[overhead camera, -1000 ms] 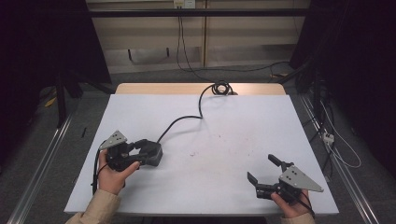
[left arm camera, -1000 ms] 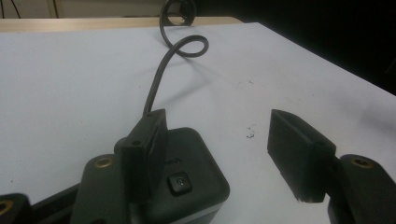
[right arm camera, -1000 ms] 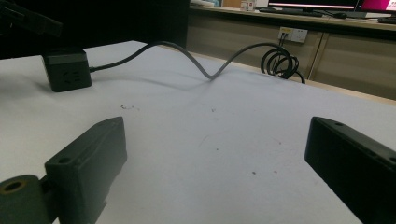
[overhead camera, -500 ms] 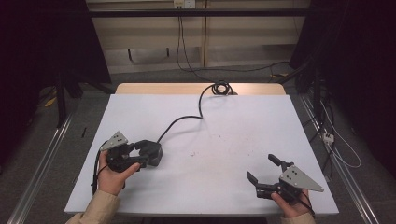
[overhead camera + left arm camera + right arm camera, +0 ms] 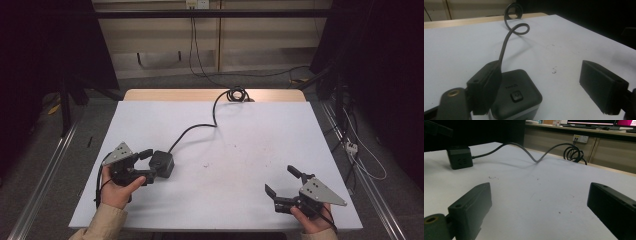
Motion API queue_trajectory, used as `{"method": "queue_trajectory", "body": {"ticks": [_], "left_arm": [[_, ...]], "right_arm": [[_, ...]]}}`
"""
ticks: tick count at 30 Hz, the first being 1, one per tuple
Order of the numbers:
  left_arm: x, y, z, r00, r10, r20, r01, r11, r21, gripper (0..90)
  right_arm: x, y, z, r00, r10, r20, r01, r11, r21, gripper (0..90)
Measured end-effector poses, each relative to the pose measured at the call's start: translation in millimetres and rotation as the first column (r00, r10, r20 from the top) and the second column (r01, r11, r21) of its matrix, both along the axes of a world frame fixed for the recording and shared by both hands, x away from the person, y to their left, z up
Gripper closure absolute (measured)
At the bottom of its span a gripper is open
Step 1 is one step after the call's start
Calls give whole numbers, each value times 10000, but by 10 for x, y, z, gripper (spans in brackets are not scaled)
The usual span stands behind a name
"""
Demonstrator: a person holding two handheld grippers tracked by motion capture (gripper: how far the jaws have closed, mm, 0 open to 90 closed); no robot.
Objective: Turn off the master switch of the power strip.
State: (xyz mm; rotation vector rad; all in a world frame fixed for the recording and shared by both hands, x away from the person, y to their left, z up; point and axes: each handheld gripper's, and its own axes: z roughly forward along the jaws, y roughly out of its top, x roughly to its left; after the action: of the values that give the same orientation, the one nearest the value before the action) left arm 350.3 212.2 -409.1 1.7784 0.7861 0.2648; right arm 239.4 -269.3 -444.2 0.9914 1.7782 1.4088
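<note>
On the white tabletop [image 5: 235, 165], from above, the left gripper [image 5: 143, 165] has just been spreading its fingers around a black power cube [image 5: 162, 163], seemingly letting it go. Along the left gripper's own view, the cube [image 5: 516, 96] sits beside one finger [image 5: 485, 87], clear of the other. From the right gripper [image 5: 544, 207], fingers wide and empty, the cube [image 5: 459, 157] stands well off.

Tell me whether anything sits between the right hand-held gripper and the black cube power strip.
Nothing visible does. Bare white table lies between the right hand-held gripper and the cube power strip, which sits by the left hand-held gripper.
</note>
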Motion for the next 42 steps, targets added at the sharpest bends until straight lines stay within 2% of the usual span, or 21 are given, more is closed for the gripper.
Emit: {"method": "queue_trajectory", "body": {"ticks": [8, 18, 30, 42], "left_arm": [[-51, 84, -15, 10000, -29, -13, 29, 9999, -117, 128], [-103, 157, -38, 9999, 70, 113, -72, 9999, 121, 78], [-171, 222, -70, 9996, 138, 238, -145, 9994, 304, 68], [-217, 297, -134, 9999, 86, 140, -95, 9978, 657, 64]], "right_arm": [[-1, -9, 1, 10000, -12, -6, 12, 10000, 18, 53], [3, -14, -2, 10000, -31, -27, 31, 10000, 63, 52], [4, -14, -2, 10000, -28, -25, 28, 10000, 74, 52], [4, -20, -4, 10000, -43, -22, 43, 10000, 67, 53]]}}
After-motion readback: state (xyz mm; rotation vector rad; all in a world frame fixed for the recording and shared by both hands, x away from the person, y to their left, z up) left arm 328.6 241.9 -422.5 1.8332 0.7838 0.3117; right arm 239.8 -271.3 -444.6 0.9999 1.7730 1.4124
